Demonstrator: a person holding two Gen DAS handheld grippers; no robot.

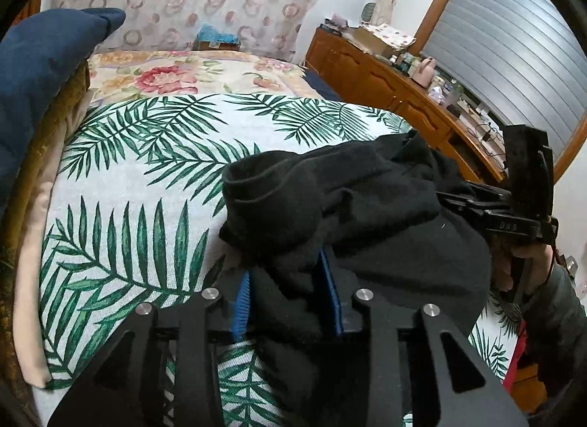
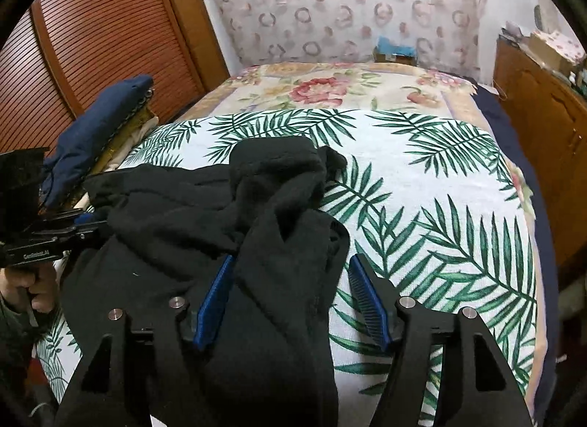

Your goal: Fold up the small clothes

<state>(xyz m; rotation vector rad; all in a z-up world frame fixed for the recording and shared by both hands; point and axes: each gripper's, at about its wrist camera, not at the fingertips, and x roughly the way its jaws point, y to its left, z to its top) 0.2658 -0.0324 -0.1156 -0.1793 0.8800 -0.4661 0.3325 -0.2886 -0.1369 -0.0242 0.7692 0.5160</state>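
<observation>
Black garment bunched on the bed's leaf-print cover, near edge. Soft, limp, light; take hems. Left tool narrow, cloth between its pads; right tool wide, straddling the garment's edge.

Left wrist view. Left tongs sit low centre, blue pads partly apart with a fold of the black garment lying between them; whether the pads press it cannot be told. The garment lies bunched on the palm-leaf bedspread. The right tongs come in from the right edge, tips buried in the cloth, held by a hand. A navy cushion lies at far left; a wooden dresser stands beside the bed.
</observation>
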